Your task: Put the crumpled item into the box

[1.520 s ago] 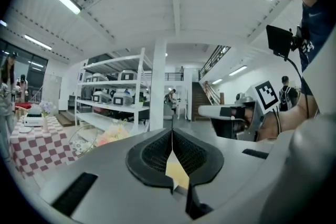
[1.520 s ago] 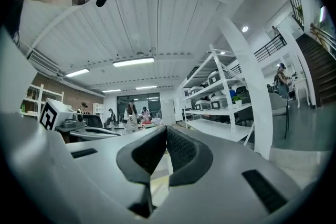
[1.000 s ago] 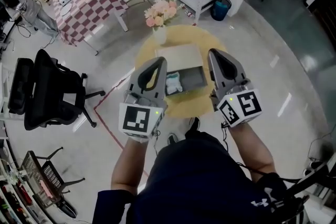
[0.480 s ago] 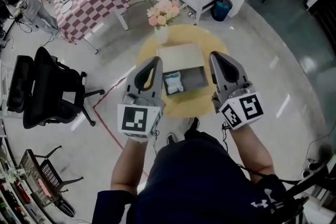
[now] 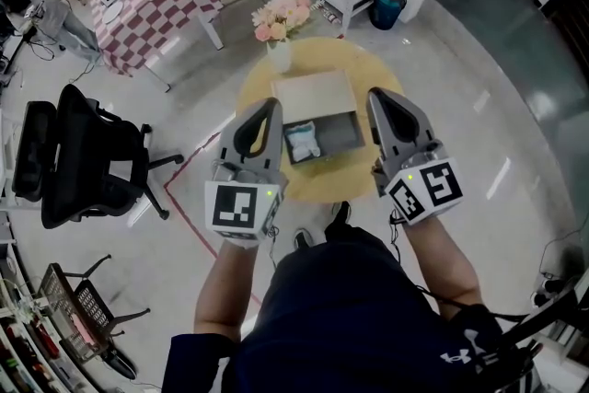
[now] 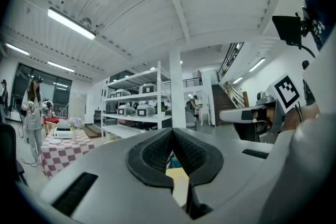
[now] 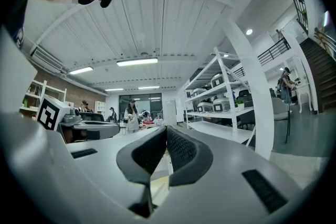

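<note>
Barely shifted since before, left tool (image 5: pixel 265 110) jaws together, empty, right tool (image 5: pixel 379 98) likewise

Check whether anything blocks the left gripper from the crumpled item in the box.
Nothing visible does. The crumpled item lies uncovered in the open box, just beside the left gripper, whose jaws are shut and empty.

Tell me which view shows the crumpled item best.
The head view: the crumpled item lies in plain sight inside the open box on the round table. The left gripper view and right gripper view face out across the room; only a sliver of table shows in them, and the item cannot be made out.
</note>
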Tool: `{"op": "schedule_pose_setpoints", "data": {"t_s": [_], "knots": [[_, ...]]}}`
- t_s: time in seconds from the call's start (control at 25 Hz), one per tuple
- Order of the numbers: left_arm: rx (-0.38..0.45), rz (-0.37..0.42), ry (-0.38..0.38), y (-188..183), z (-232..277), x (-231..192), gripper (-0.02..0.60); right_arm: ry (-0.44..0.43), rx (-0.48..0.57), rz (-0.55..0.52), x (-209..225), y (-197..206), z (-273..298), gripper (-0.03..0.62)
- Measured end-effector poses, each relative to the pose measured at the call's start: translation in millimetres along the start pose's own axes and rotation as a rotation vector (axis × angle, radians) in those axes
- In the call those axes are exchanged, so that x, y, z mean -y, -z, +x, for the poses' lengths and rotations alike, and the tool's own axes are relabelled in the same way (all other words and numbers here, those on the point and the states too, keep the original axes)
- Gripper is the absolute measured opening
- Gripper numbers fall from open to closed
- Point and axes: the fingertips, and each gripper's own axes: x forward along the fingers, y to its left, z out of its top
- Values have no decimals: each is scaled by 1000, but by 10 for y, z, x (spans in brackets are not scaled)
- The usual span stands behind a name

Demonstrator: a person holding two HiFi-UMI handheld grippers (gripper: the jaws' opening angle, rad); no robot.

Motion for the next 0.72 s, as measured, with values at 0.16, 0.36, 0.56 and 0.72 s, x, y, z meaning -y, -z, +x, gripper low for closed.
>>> {"op": "schedule_pose_setpoints", "data": {"t_s": [0.16, 0.36, 0.56, 0.72], "knots": [[-8, -5, -4, 19, 87, 23, 17, 2, -3, 11, 90, 32, 14, 11], [2, -41, -8, -21, 130, 49, 17, 5, -8, 26, 119, 58, 11, 11], [-5, -39, -2, 4, 132, 69, 17, 12, -15, 39, 130, 94, 0, 11], [-11, -35, -1, 30, 185, 94, 17, 8, -16, 48, 174, 126, 16, 11]]}}
